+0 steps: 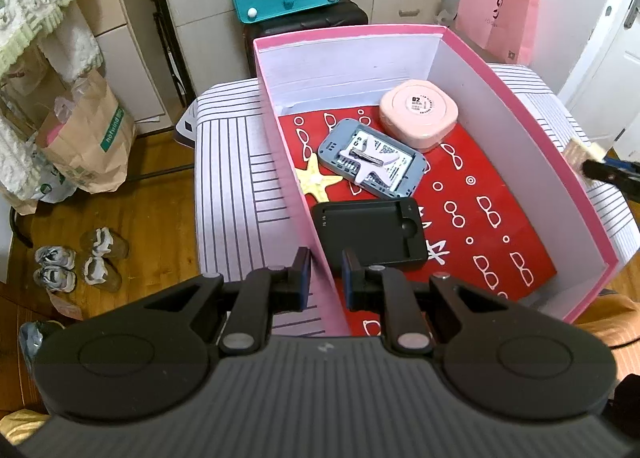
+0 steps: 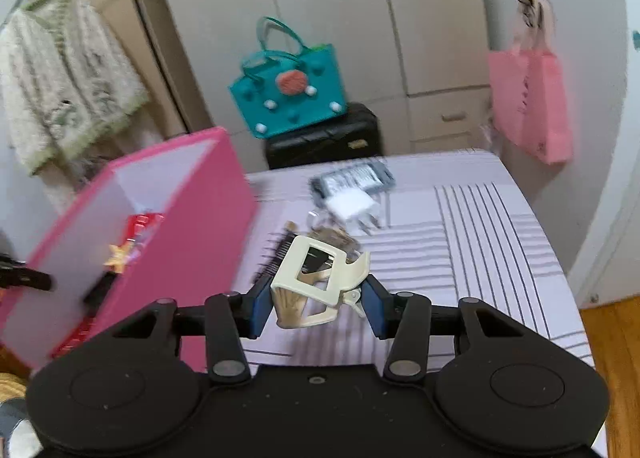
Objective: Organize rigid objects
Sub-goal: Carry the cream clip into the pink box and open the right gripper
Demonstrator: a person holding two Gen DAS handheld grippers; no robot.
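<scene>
A pink box (image 1: pixel 532 126) with a red patterned floor stands on the striped table. In it lie a pink rounded case (image 1: pixel 419 114), a grey tray (image 1: pixel 370 162) with a white piece on it, a yellow starfish (image 1: pixel 316 180) and a black tray (image 1: pixel 370 232). My left gripper (image 1: pixel 326 278) straddles the box's near left wall, its jaws close on either side of it. My right gripper (image 2: pixel 318 298) is shut on a cream hair claw clip (image 2: pixel 316 282), held above the table to the right of the box (image 2: pixel 192 194). It shows at the right edge of the left wrist view (image 1: pixel 600 170).
On the table beyond the clip lie a black comb (image 2: pixel 276 254), a white plug adapter (image 2: pixel 354 206) and a grey tray (image 2: pixel 354 178). A teal bag (image 2: pixel 288 98) sits on a black suitcase (image 2: pixel 324 138) behind. A pink bag (image 2: pixel 528 110) hangs on the right.
</scene>
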